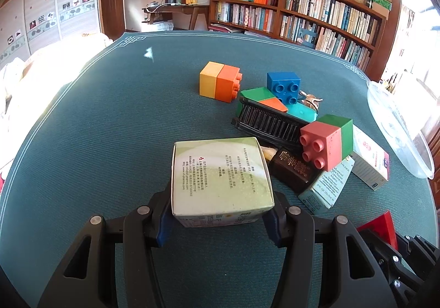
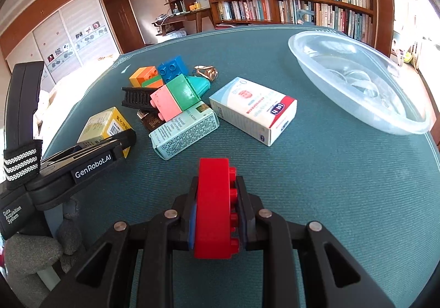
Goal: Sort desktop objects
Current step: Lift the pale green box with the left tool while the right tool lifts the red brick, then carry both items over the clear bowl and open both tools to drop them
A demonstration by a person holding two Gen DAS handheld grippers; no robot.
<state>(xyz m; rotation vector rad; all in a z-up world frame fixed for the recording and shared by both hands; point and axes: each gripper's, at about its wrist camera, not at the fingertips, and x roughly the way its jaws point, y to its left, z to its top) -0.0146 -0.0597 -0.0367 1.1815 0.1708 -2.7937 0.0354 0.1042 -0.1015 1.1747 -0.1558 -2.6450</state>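
My left gripper (image 1: 217, 217) is shut on a pale green carton (image 1: 220, 176), which also shows in the right wrist view (image 2: 106, 126) as yellow-green. My right gripper (image 2: 217, 214) is shut on a red toy brick (image 2: 213, 206), held on edge just above the cloth; its corner shows in the left wrist view (image 1: 381, 228). A pile sits mid-table: a yellow-orange brick (image 1: 220, 81), a blue brick (image 1: 284, 86), a pink-green brick (image 1: 327, 145), a black comb (image 1: 271, 122), a dark bottle (image 1: 293, 169), a teal carton (image 2: 187, 130) and a white carton (image 2: 254, 108).
A clear plastic bowl (image 2: 357, 104) stands at the right of the teal tablecloth (image 2: 330, 184); its rim shows in the left wrist view (image 1: 396, 132). A metal ring piece (image 2: 206, 71) lies behind the pile. Bookshelves (image 1: 302, 11) line the far wall.
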